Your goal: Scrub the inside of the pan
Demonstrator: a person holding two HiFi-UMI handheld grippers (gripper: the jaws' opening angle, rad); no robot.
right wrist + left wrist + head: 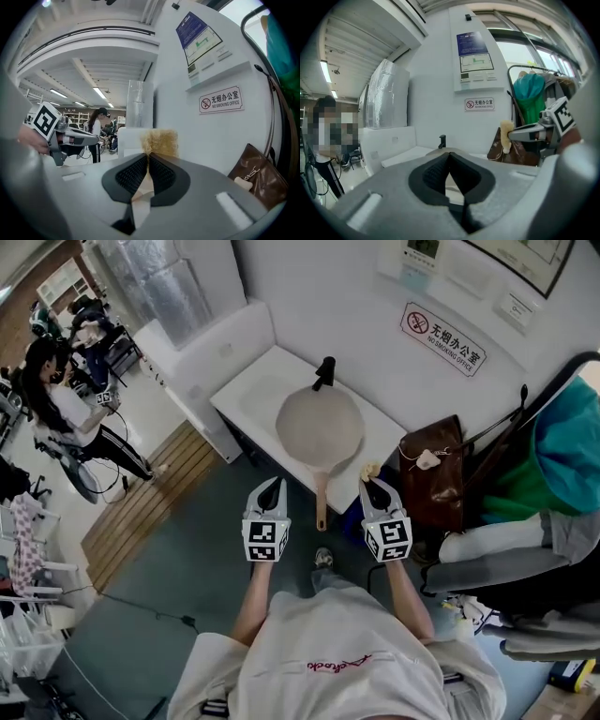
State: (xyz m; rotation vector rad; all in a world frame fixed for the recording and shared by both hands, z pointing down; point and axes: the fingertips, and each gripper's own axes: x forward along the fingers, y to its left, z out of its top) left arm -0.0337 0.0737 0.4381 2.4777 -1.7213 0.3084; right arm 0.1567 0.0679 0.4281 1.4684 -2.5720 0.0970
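Pan [319, 426] lies flat on the white table [246, 381], handle [322, 495] toward the person, probably for ease of steadying; both grippers hang short of it, nothing touching. Left gripper [271, 483]: jaws pressed together, empty (free for the handle, by judgement). Right gripper [374, 486]: jaws pinching a yellowish scrubbing pad [160, 141], tuft protruding forward, ready for the pan's inside; scrubbing not begun.

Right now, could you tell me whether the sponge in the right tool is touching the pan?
Apart. The head view shows the sponge, clamped in the right tool, right of the pan with bare table between them.
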